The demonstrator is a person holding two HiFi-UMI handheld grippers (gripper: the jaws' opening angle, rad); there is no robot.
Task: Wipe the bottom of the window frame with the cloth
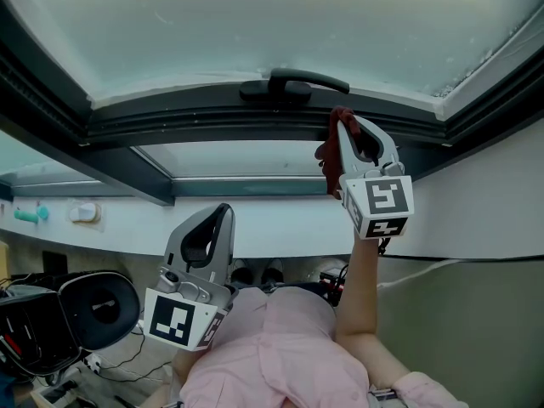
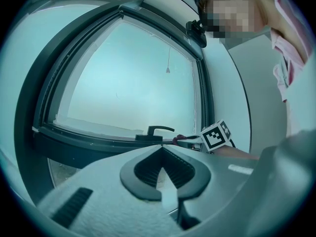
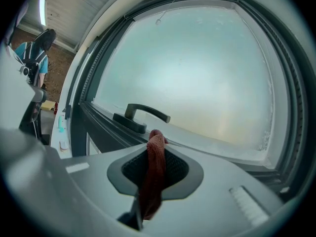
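**A:** Head view first: what do we have up at the window?

**B:** We see the right gripper (image 1: 343, 131) raised to the bottom rail of the dark window frame (image 1: 195, 119), just right of the black handle (image 1: 293, 85). Its jaws are clamped on a dark red cloth (image 1: 326, 158).

**A:** And how does the cloth sit?

**B:** In the right gripper view we find it pinched between the two pads. It runs as a twisted strip from the near end of the jaws to their tips. There a small fold pokes out at the frame's lower rail. From the head view, the rest of it bunches on the left of the jaws. Whether it presses on the rail or only meets it, we cannot tell.

**A:** The left gripper (image 1: 223, 214)?

**B:** We see it low and near, well apart from the frame, left of the right one and just beside a pink garment (image 1: 272, 351). In the left gripper view its jaws are closed tip to tip with nothing between them, and they point toward the handle.

**A:** Anything else we can name?

**B:** Frosted glass (image 1: 280, 15) fills the frame. On the white surface (image 1: 280, 223) below it, a small teal object (image 1: 30, 215) sits well to the left.
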